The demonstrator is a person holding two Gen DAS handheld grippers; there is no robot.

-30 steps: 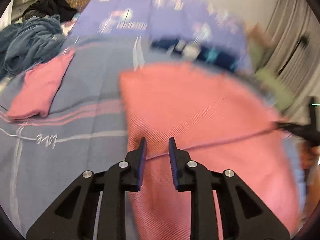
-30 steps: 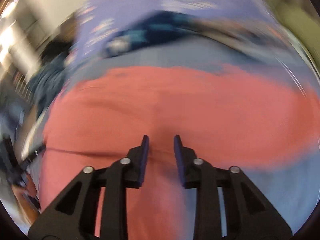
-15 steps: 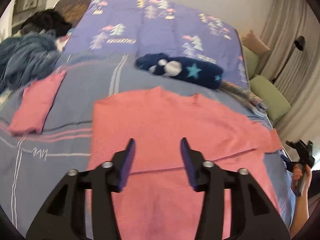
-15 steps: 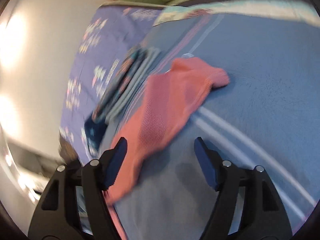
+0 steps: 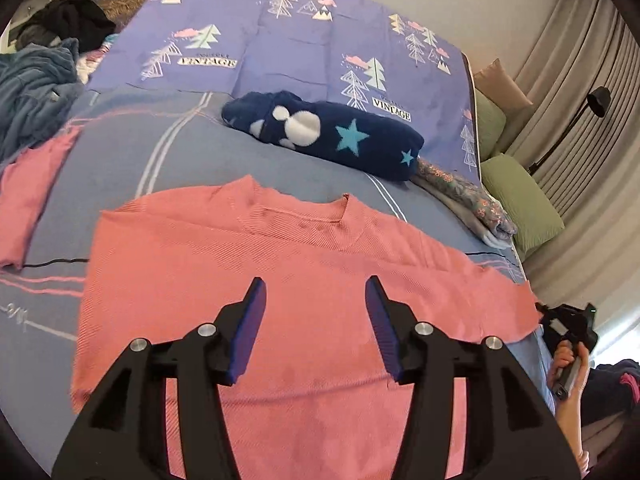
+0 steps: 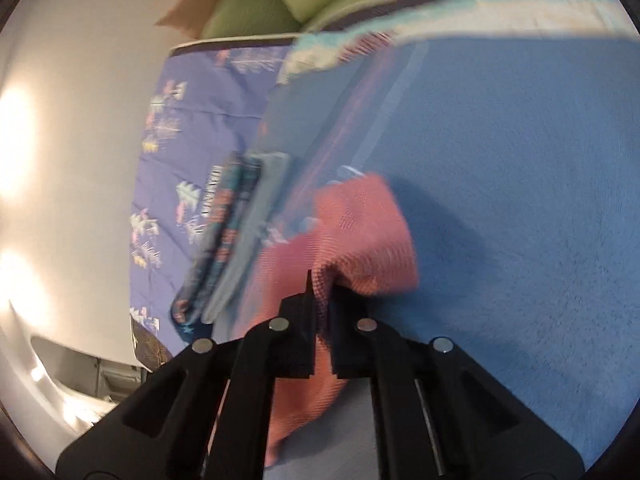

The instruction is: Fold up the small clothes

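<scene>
Left-wrist view, left to right: a heap of blue-grey and black laundry (image 5: 36,80) is cut off by the lens edge, and a folded pink cloth (image 5: 28,196) beside it is partly lost at the same edge. The grey-blue striped bedspread (image 5: 132,152) carries the salmon-pink ribbed knit top (image 5: 248,264), spread flat with its neckline away from the camera; its lower hem is hidden behind the left gripper (image 5: 315,320), whose jaws stand apart over the fabric with nothing between them. Beyond lie a rolled navy fleece garment with white dots and stars (image 5: 332,136), a lilac tree-print sheet (image 5: 280,32), then a folded floral cloth (image 5: 464,196), green cushions (image 5: 520,200) and grey curtains (image 5: 592,120). At the far right a hand (image 5: 568,364) grips a handle at the sleeve end; its tool is mostly out of frame.

Right-wrist view is blurred. The right gripper (image 6: 320,300) is clamped on the sleeve cuff (image 6: 360,240), which bunches above the jaws over the bedspread.
</scene>
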